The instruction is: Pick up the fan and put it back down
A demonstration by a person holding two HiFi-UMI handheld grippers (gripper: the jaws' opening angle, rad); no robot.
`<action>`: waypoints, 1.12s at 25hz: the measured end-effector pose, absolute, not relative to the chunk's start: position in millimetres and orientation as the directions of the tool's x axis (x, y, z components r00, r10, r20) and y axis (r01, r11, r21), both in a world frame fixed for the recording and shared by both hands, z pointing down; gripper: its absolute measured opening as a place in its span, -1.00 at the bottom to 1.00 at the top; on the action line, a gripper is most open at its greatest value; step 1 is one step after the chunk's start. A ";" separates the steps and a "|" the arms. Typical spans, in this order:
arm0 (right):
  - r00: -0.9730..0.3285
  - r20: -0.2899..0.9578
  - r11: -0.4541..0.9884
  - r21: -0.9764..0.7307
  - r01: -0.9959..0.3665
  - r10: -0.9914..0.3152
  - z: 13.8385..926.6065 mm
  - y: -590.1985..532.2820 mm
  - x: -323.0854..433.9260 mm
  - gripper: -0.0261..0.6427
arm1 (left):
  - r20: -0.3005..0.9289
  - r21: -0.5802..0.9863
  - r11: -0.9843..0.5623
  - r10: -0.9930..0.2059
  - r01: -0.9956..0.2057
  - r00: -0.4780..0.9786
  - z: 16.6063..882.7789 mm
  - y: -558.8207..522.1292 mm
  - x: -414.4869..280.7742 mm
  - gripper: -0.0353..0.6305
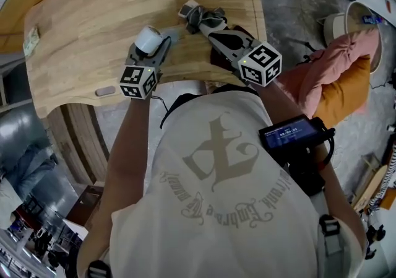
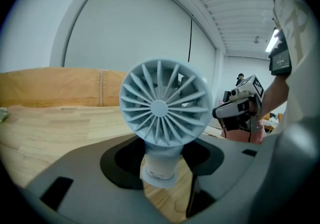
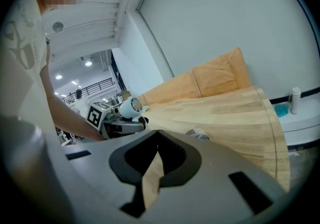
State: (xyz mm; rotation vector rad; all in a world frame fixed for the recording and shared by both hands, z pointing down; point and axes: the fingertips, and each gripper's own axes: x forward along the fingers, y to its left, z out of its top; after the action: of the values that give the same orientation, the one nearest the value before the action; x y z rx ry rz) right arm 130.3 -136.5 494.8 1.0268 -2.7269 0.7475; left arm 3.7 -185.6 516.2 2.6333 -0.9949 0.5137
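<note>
Closest to the lens is the person's pale T-shirt [image 1: 216, 184] with a big grey print, filling the bottom of the head view. Going left to right from there: a small greenish scrap [image 1: 31, 39] sits at the far left edge of the wooden table [image 1: 86, 17], and a little grey oval [image 1: 105, 91] lies near the front edge.

Next comes the left gripper [image 1: 154, 47], clamped on the fan [image 1: 148, 39]. The left gripper view shows it properly: the pale blue fan [image 2: 160, 106] stands upright with its grille facing the camera. Its handle is squeezed between the 2 jaws, which sit fairly wide because of it. The foot of the handle looks clear of the wood, over the near part of the table.

Right of that, near but apart, is the right gripper [image 1: 199, 15], pointing across the table. Its jaws are closed tip to tip with nothing in them, and the right gripper view only shows a sliver of tabletop through the gap behind the tips. A small grey-white thing [image 1: 187, 8] lies on the table just beside those tips.

Further right there's a black device with a lit screen [image 1: 291, 134] at the person's right arm. Then pink cloth [image 1: 337, 60] draped over an orange cushion [image 1: 343, 100] down on the floor, and a white tub [image 1: 352, 13] beyond that.
</note>
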 end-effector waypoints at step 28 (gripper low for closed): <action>-0.906 0.227 0.836 -0.354 -0.418 -0.357 452.9 -62.0 -34.6 -0.88 | 0.398 0.147 -0.515 -0.751 -0.845 0.527 463.5 -20.6 -153.2 -0.20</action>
State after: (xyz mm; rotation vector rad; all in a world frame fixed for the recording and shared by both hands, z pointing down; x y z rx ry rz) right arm -34.6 -62.0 452.9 0.6082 -2.8634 0.6040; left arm -153.2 -20.6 463.5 2.4486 -1.3254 0.4088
